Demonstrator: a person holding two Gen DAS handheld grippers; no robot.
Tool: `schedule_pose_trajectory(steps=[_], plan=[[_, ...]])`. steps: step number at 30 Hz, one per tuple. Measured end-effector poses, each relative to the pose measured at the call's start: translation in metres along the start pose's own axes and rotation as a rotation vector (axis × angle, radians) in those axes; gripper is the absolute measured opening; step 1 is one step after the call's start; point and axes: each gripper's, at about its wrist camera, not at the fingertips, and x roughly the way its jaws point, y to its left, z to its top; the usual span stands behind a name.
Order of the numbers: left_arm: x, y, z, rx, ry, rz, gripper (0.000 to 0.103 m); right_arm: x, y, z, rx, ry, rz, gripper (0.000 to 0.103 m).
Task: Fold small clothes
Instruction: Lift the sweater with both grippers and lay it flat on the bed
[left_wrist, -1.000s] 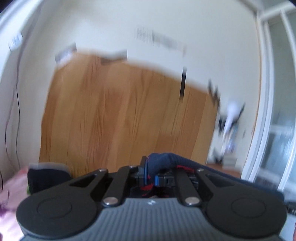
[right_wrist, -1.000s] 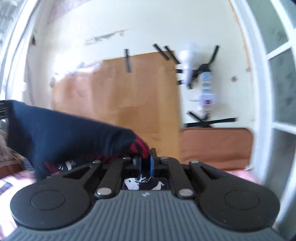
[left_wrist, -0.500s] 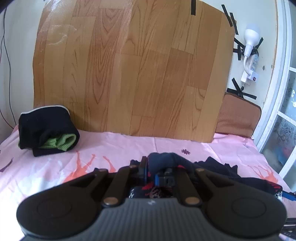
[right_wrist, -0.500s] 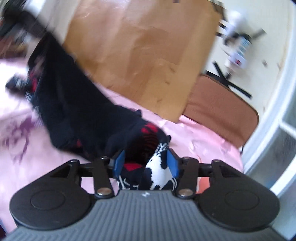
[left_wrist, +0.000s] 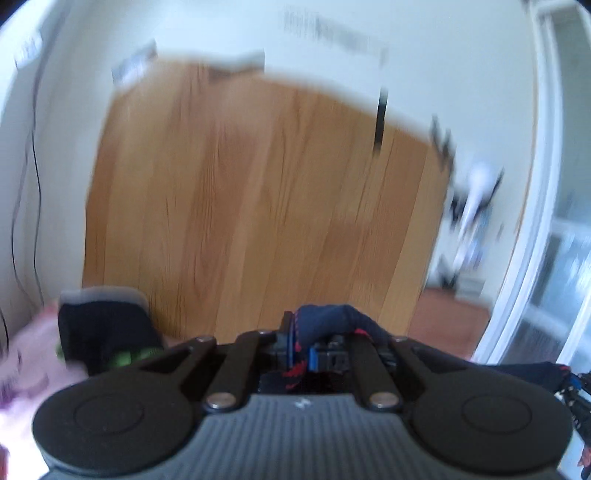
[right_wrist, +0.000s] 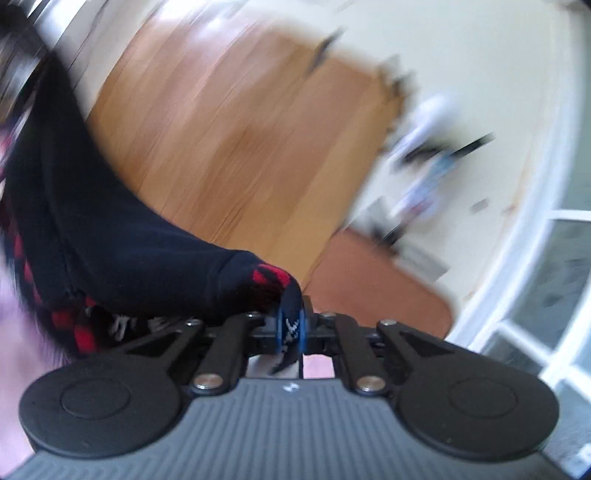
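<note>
A dark navy garment with red and white pattern (right_wrist: 110, 236) hangs stretched between both grippers, above the pink bed sheet (left_wrist: 26, 354). My right gripper (right_wrist: 291, 325) is shut on its red-trimmed edge, and the cloth runs off to the upper left. My left gripper (left_wrist: 301, 345) is shut on another part of the same garment (left_wrist: 332, 319), which trails off to the lower right. Both views are motion-blurred.
A folded black and green garment (left_wrist: 103, 332) lies on the bed at the left. A wooden board (left_wrist: 258, 206) leans on the wall behind. A brown cushion (right_wrist: 376, 280) and a window frame (right_wrist: 535, 295) stand at the right.
Both grippers have swung upward with the garment. The right gripper's fingers, spread half a second ago, are now shut on the cloth. The bed has dropped out of most of the view.
</note>
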Motion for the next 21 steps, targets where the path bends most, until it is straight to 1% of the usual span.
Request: schedule_pose_trajectory(steps=[2, 3, 7, 10, 12, 13, 15, 17, 19, 21], plan=[[-0.032, -0.005, 0.028, 0.006, -0.088, -0.037, 0.006, -0.023, -0.028, 0.038, 0.066, -0.119, -0.026, 0.011], [-0.046, -0.010, 0.041, 0.017, -0.122, -0.046, 0.006, -0.032, -0.036, 0.052, 0.079, -0.165, -0.034, 0.011], [-0.093, -0.038, 0.084, 0.064, -0.244, -0.054, 0.006, -0.073, -0.062, 0.120, 0.097, -0.347, -0.077, 0.011], [-0.116, -0.058, 0.111, 0.098, -0.335, -0.042, 0.006, -0.092, -0.083, 0.163, 0.110, -0.423, -0.094, 0.011], [-0.123, -0.066, 0.128, 0.115, -0.372, -0.032, 0.006, -0.096, -0.095, 0.183, 0.098, -0.432, -0.097, 0.011], [-0.122, -0.069, 0.134, 0.124, -0.377, -0.028, 0.006, -0.095, -0.101, 0.193, 0.094, -0.422, -0.096, 0.011], [-0.112, -0.072, 0.142, 0.138, -0.354, -0.016, 0.006, -0.077, -0.112, 0.200, 0.098, -0.376, -0.071, 0.011], [-0.083, -0.073, 0.141, 0.150, -0.290, 0.007, 0.006, -0.052, -0.117, 0.194, 0.107, -0.304, -0.038, 0.011], [-0.042, -0.069, 0.130, 0.162, -0.203, 0.041, 0.006, -0.027, -0.118, 0.179, 0.126, -0.231, -0.004, 0.011], [0.008, -0.058, 0.108, 0.156, -0.091, 0.072, 0.006, -0.001, -0.111, 0.156, 0.160, -0.147, 0.037, 0.011]])
